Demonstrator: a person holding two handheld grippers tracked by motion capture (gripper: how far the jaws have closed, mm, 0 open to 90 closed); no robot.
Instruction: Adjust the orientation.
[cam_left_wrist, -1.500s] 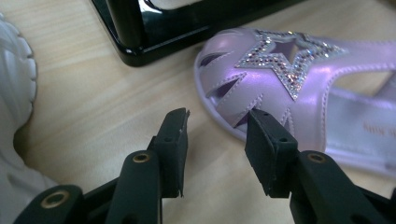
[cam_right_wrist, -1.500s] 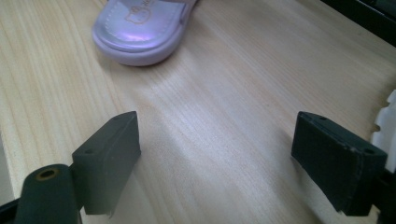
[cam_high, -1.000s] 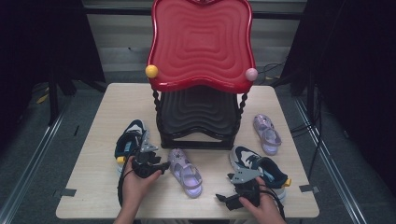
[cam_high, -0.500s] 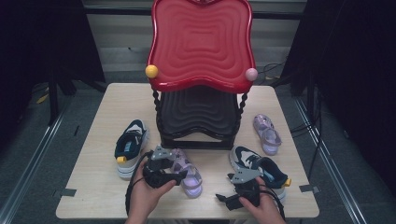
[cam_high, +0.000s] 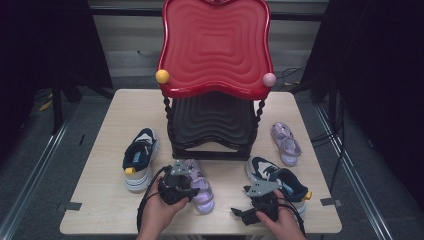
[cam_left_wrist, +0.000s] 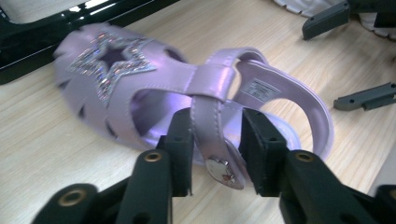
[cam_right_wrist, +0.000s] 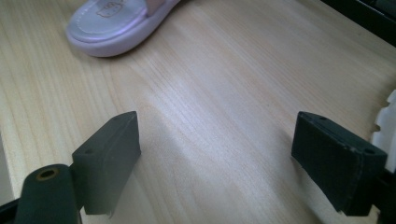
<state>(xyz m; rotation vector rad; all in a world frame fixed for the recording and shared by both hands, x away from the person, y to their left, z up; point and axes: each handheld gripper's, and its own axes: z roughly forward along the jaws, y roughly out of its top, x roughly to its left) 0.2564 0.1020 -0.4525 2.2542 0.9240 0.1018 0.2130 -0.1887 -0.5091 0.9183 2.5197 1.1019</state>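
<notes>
A purple sandal (cam_high: 201, 192) with a glittery star (cam_left_wrist: 109, 63) lies on the table in front of the stand. My left gripper (cam_high: 191, 183) reaches it from the left. Its jaws have just been closing and now pinch the sandal's ankle strap (cam_left_wrist: 212, 116) between the pads, beside the metal snap. My right gripper (cam_high: 240, 212) rests low near the table's front edge, pointing left toward the sandal's heel (cam_right_wrist: 109, 25). Its jaws (cam_right_wrist: 215, 158) stand wide open over bare wood, with nothing between them.
A tall red tiered stand (cam_high: 215, 47) with a black lower tray (cam_high: 212, 125) fills the middle of the table. A dark sneaker (cam_high: 140, 157) lies at the left, its mate (cam_high: 280, 182) by my right hand. A second purple sandal (cam_high: 286, 142) sits far right.
My left gripper moved right, from the left sneaker to the purple sandal, and its jaws closed around the strap. The right gripper stayed where it was.
</notes>
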